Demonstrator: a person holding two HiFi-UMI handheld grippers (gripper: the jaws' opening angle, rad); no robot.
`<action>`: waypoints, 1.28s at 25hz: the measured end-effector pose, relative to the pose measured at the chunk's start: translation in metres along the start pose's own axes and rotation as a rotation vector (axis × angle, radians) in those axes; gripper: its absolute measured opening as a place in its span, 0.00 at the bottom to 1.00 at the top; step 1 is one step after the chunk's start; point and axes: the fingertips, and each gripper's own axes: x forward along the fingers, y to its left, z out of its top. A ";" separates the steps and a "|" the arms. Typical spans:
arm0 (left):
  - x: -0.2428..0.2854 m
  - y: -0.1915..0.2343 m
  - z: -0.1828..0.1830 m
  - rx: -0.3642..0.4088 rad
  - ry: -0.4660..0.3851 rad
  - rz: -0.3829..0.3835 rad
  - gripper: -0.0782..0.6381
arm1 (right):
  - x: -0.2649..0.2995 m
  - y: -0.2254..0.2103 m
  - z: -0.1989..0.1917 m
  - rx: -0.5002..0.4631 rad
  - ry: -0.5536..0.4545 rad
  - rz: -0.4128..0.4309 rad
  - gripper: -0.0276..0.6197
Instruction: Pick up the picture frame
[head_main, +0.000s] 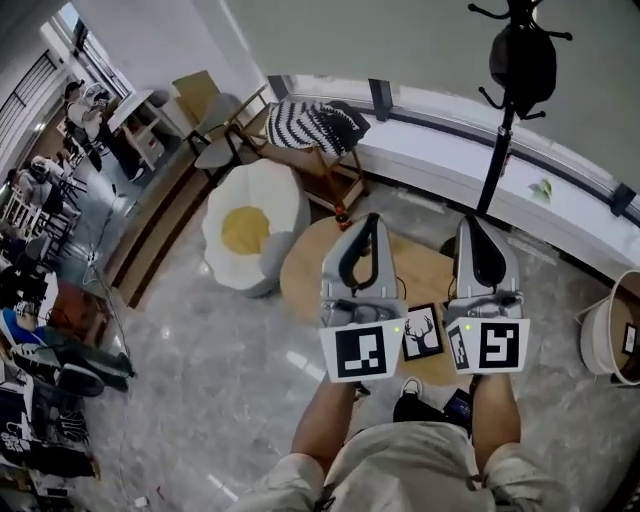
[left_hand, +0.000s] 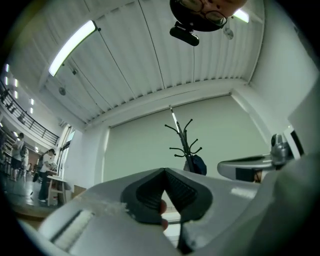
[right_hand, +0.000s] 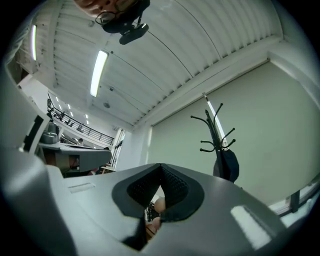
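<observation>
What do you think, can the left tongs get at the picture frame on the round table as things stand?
Probably not yet. The left tongs are shut and point slightly upward, while the picture frame sits below on the round table. No obstacle shows; they must tilt down and open.

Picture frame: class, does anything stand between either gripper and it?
Nothing visible does. The picture frame sits on the round table, seen in the gap between the left gripper and right gripper, both shut.
</observation>
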 end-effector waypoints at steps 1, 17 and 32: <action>0.011 -0.007 -0.002 -0.005 -0.003 -0.022 0.12 | 0.002 -0.011 -0.003 -0.003 0.004 -0.021 0.05; 0.100 -0.057 -0.026 -0.114 -0.026 -0.253 0.11 | 0.018 -0.086 -0.017 -0.097 0.059 -0.248 0.05; 0.106 -0.058 -0.060 -0.151 0.041 -0.319 0.12 | 0.022 -0.081 -0.044 -0.106 0.124 -0.302 0.05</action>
